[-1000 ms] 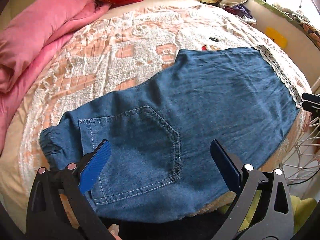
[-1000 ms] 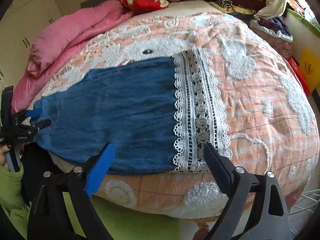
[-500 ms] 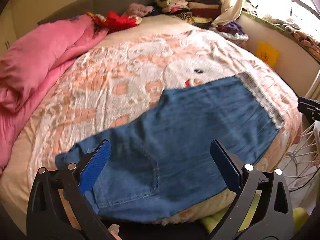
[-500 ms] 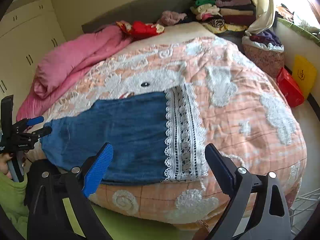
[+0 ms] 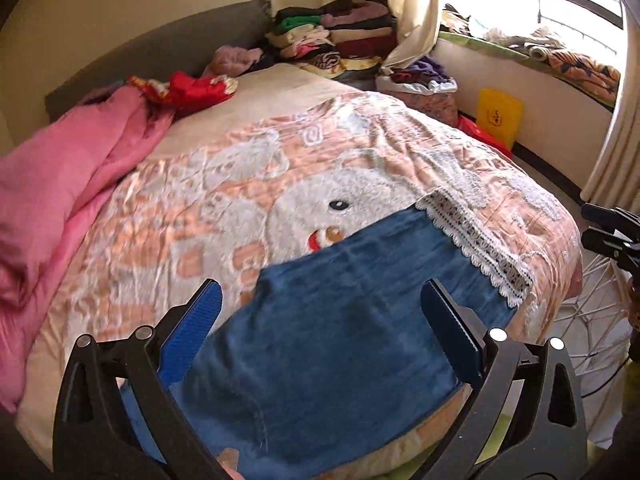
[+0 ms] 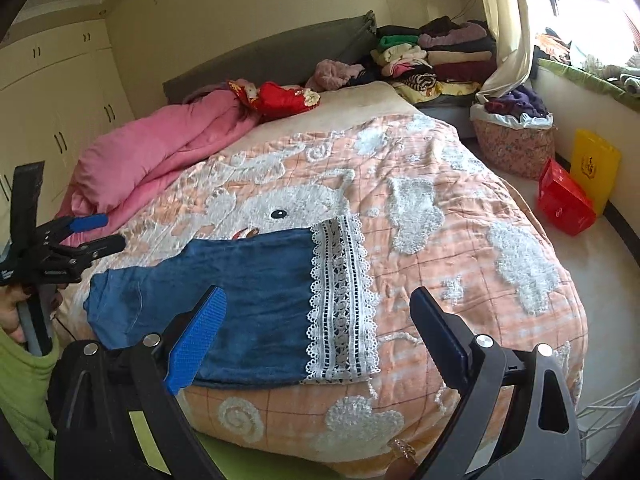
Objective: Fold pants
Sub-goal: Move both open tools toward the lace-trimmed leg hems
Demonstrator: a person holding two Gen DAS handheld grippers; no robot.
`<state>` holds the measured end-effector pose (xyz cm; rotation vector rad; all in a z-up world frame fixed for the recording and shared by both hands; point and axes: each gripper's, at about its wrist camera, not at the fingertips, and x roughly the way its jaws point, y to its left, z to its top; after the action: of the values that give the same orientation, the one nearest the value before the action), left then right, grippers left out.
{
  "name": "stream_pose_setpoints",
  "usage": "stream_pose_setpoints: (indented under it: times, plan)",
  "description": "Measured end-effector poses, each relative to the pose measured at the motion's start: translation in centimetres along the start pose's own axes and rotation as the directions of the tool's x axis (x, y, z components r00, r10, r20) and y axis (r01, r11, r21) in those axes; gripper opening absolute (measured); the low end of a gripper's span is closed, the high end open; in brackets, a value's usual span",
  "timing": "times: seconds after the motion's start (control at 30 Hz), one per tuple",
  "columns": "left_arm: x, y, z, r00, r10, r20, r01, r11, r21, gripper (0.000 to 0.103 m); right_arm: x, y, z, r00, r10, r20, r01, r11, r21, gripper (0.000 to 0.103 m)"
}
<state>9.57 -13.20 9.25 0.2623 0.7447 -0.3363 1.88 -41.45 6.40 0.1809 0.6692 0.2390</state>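
Observation:
Blue denim pants (image 5: 340, 344) with a white lace hem (image 5: 476, 248) lie flat along the near edge of the bed. They also show in the right wrist view (image 6: 240, 300), lace hem (image 6: 340, 300) to the right. My left gripper (image 5: 320, 320) is open and empty, above the waist end. It shows at the left in the right wrist view (image 6: 86, 236). My right gripper (image 6: 318, 328) is open and empty, above the lace end. Its tips show at the right in the left wrist view (image 5: 600, 228).
The bed carries a peach and white blanket (image 6: 440, 208) and a pink quilt (image 6: 160, 160) at the left. Stacked clothes (image 6: 432, 56) stand at the head. A basket (image 6: 516, 144), a red box (image 6: 564, 200) and a yellow bag (image 6: 596, 168) stand on the floor at the right.
Both grippers have risen and pulled back from the pants, so more of the bed and room shows. Both stay open. The pants have not moved.

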Motion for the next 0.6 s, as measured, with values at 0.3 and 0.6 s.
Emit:
stream_pose_setpoints:
  times: [0.3, 0.6]
  plan:
    - [4.6, -3.0, 2.4, 0.999, -0.031, -0.038, 0.034, 0.995, 0.093, 0.093, 1.7, -1.5, -1.5, 0.999, 0.007, -0.036, -0.005, 0.999, 0.040, 0.092]
    - [9.0, -4.3, 4.2, 0.991, -0.109, -0.072, 0.116, 0.988, 0.099, 0.093, 5.4, -1.9, -2.9, 0.993, 0.041, -0.112, -0.034, 0.997, 0.064, 0.092]
